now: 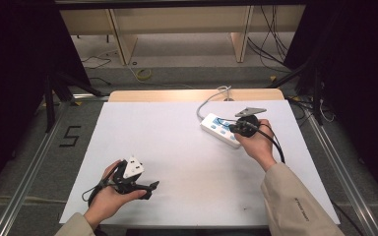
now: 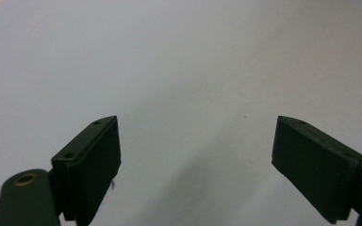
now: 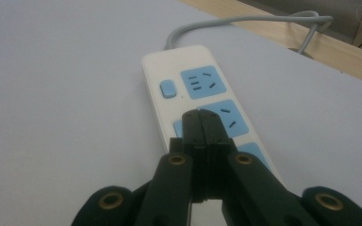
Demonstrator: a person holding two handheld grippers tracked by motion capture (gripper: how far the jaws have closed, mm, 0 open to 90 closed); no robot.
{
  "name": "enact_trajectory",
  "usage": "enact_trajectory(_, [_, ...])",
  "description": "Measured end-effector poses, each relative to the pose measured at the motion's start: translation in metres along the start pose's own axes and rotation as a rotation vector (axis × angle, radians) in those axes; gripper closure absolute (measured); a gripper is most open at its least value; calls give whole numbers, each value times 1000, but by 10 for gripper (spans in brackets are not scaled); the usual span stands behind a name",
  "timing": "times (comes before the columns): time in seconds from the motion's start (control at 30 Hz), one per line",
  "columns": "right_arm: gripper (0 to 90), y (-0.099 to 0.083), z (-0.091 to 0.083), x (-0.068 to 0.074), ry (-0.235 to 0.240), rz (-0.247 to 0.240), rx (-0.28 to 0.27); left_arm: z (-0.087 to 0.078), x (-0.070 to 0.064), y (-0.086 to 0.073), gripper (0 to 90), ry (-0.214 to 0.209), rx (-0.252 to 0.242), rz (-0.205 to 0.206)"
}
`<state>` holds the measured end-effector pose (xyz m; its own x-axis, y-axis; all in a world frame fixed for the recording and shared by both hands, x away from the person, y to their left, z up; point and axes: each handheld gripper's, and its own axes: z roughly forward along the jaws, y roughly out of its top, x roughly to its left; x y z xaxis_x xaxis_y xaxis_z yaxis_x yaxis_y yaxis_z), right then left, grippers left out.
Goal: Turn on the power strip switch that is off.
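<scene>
jaws pressed together, right gripper (image 3: 201, 117) over power strip (image 3: 193, 89); left gripper (image 2: 195, 155) gapes wide above bare table (image 1: 177, 132).

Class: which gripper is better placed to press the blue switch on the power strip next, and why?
Right. The right gripper, jaws shut, hovers over the power strip just short of its blue switch. The left gripper is open over bare white table, at the near left, far from the strip.
</scene>
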<state>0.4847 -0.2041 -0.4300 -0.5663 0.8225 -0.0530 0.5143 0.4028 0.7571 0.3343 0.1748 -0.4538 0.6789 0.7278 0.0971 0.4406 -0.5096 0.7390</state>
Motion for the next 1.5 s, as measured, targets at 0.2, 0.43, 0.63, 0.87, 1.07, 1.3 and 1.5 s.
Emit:
enact_trajectory(0.2, [900,0,4,-1,-1,5,8,0,0,0,158,-1,0,-3])
enact_trajectory(0.43, [900,0,7,-3,-4,6,20,0,0,0,158,-1,1,-3])
enact_trajectory(0.63, [900,2,9,-3,-5,8,20,0,0,0,158,-1,0,-3])
enact_trajectory(0.87, [900,3,13,-3,-1,10,29,0,0,0,158,-1,-1,-4])
enact_trajectory(1.07, [900,6,16,-3,-2,7,32,0,0,0,158,-1,0,-3])
enact_trajectory(1.3, [900,9,19,-2,-2,5,37,0,0,0,158,-2,0,-2])
enact_trajectory(1.5, [900,12,22,-1,1,8,41,0,0,0,158,-2,0,-3])
